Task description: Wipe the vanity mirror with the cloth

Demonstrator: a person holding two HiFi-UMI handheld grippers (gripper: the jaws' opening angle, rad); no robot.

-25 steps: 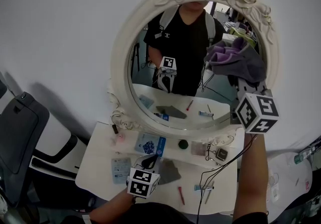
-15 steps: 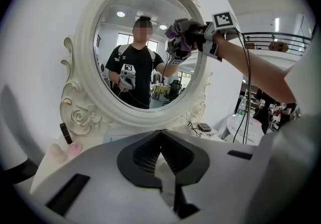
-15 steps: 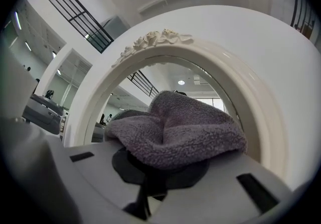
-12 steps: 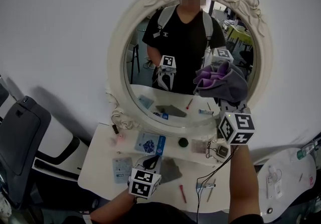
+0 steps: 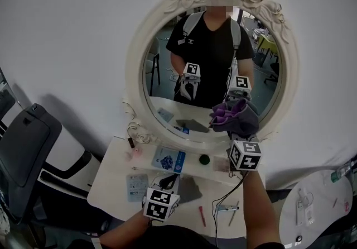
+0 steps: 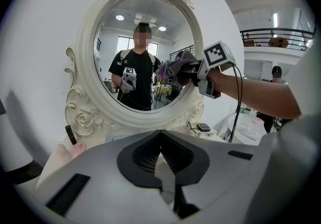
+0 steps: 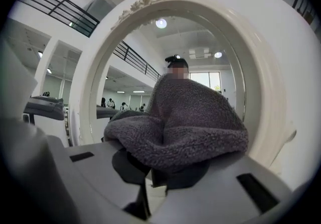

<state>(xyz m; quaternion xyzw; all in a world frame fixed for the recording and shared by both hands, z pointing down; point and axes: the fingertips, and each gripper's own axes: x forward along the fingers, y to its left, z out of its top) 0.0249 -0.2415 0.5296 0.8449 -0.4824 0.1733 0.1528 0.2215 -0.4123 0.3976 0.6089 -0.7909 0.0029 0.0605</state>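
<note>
You have one mirror (image 5: 135,75) in front of you, round and white. One purple-grey cloth (image 5: 237,116) is at the lower right side of the mirror. You hold two grippers: the left gripper (image 6: 163,168) below the mirror and the right gripper (image 7: 155,180) up at the mirror. Under the mirror there is one white table (image 5: 111,181). On it you can count two flat packets, a blue packet (image 5: 167,159) and a pale packet (image 5: 134,186). There is also one dark round thing (image 5: 204,159), one grey pad (image 5: 191,189) and one red pen (image 5: 201,216). Left of the mirror is one dark chair (image 5: 25,147).
</note>
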